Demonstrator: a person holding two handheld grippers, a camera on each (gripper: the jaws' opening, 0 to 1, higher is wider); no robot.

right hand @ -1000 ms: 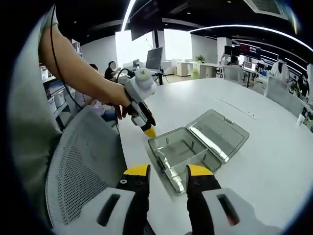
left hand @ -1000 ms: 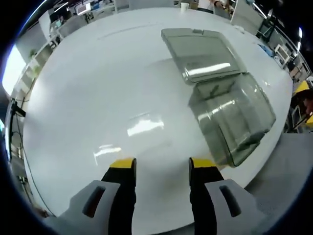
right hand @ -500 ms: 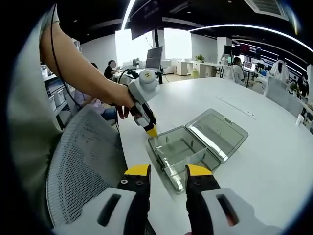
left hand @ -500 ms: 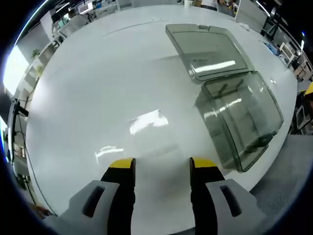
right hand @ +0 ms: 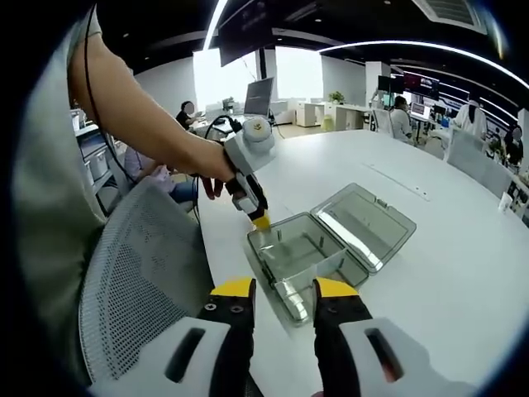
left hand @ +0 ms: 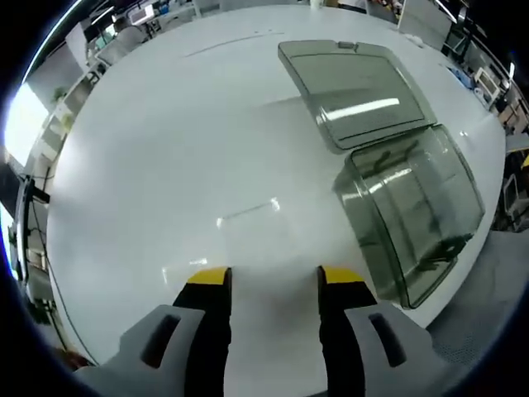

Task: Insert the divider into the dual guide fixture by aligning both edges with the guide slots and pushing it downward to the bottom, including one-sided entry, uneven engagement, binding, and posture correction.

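A clear grey plastic box [left hand: 413, 215] lies on the white table [left hand: 165, 149] with its hinged lid [left hand: 351, 87] folded open flat behind it. My left gripper [left hand: 269, 277] hangs open over bare table to the left of the box, nothing between its yellow-tipped jaws. A faint rectangular outline [left hand: 248, 211] shows on the table just ahead of them; I cannot tell whether it is a clear sheet or a reflection. In the right gripper view the left gripper [right hand: 260, 219] sits by the box [right hand: 302, 252] rim, held by a person's hand. My right gripper [right hand: 283, 287] is open just short of the box's near corner.
A grey mesh chair [right hand: 140, 289] stands at the table's edge on the left of the right gripper view, below the person's arm [right hand: 140, 124]. Desks, monitors and seated people fill the far room. The table edge [left hand: 463, 273] runs close beside the box.
The left gripper has drifted slightly toward the box rim. The bright reflection ahead of its jaws has faded to a thin outline. The box and lid have stayed put.
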